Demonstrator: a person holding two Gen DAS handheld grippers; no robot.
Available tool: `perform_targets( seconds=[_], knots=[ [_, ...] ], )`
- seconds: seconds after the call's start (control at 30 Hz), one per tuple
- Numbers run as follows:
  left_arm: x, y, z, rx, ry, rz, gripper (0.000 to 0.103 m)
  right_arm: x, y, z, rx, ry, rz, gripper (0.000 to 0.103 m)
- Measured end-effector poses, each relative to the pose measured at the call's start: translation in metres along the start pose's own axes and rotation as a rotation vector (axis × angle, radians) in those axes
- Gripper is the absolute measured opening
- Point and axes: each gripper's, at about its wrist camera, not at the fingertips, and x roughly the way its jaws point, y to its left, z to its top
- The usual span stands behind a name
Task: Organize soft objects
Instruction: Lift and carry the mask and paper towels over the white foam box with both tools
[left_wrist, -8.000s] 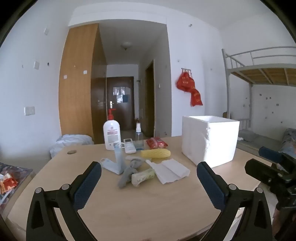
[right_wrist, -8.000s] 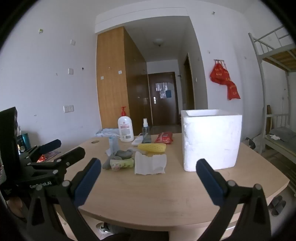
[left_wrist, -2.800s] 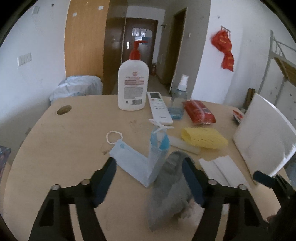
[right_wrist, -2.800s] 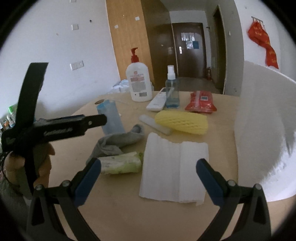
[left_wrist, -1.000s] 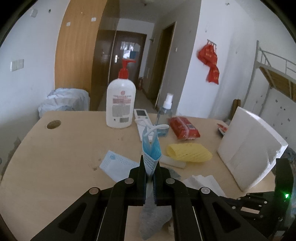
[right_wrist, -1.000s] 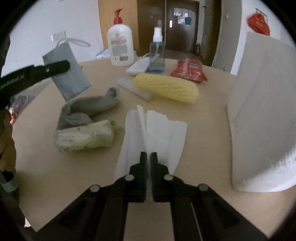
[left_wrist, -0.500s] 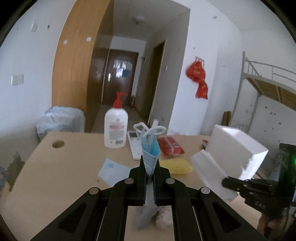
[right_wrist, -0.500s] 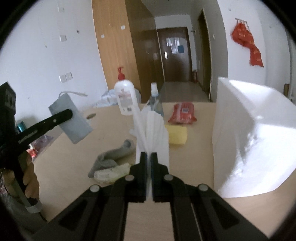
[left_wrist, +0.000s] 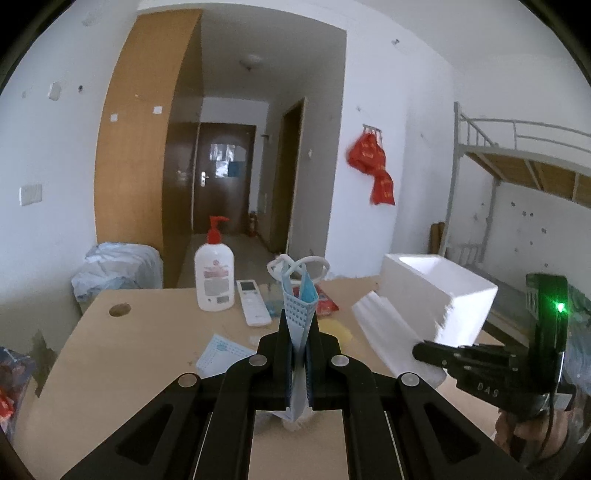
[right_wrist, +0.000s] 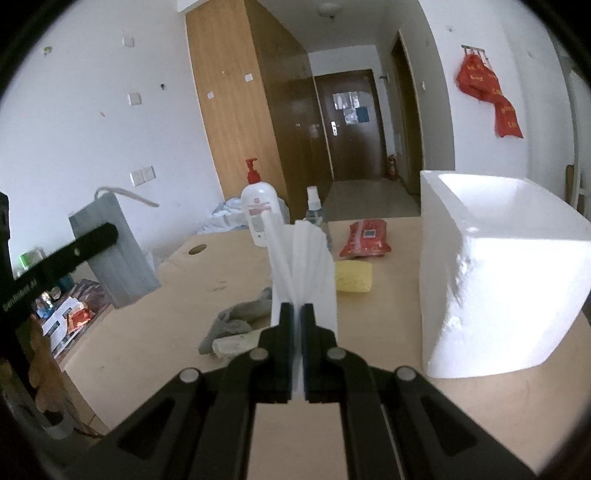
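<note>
- Left hand-held gripper: clenched on a blue face mask; the mask is held upright above the tabletop, its white ear loops curling at the top.
- Right hand-held gripper: clenched on a folded white paper towel, which is lifted clear of the tabletop and fans upward (also seen from the left wrist view, near the foam box).
- White foam box: open-topped, set toward the right edge of the tabletop.
- Grey sock: crumpled near the middle of the tabletop, touching a pale green wrapped bundle lying just in front of it.
- Yellow sponge-like piece: placed between the sock and the foam box.
- Red packet: laid flat toward the far edge.
- Pump bottle, remote control and spray bottle: lined along the far edge.
- Printed paper slip: lying flat left of the middle.
</note>
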Motion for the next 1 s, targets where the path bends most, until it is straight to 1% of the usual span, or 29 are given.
perform_targets(
  seconds=[0.1, 0.2, 0.4, 0.7, 1.0],
  knots=[
    [-0.002, -0.008, -0.003, 0.007, 0.015, -0.011, 0.006, -0.010, 0.000, -0.002, 0.005, -0.011, 0.000, 0.006],
    [-0.003, -0.013, -0.004, 0.008, 0.011, -0.017, 0.006, -0.023, -0.001, -0.003, 0.005, -0.036, -0.011, 0.006],
    [-0.002, -0.033, -0.004, 0.026, 0.023, -0.058, 0.006, -0.043, -0.009, -0.010, 0.024, -0.065, -0.053, 0.006],
    [0.008, -0.086, -0.007, 0.076, 0.043, -0.175, 0.006, -0.095, -0.040, -0.022, 0.074, -0.133, -0.163, 0.006],
    [0.027, -0.142, -0.011, 0.112, 0.080, -0.303, 0.006, -0.135, -0.070, -0.036, 0.130, -0.168, -0.281, 0.006]
  ],
)
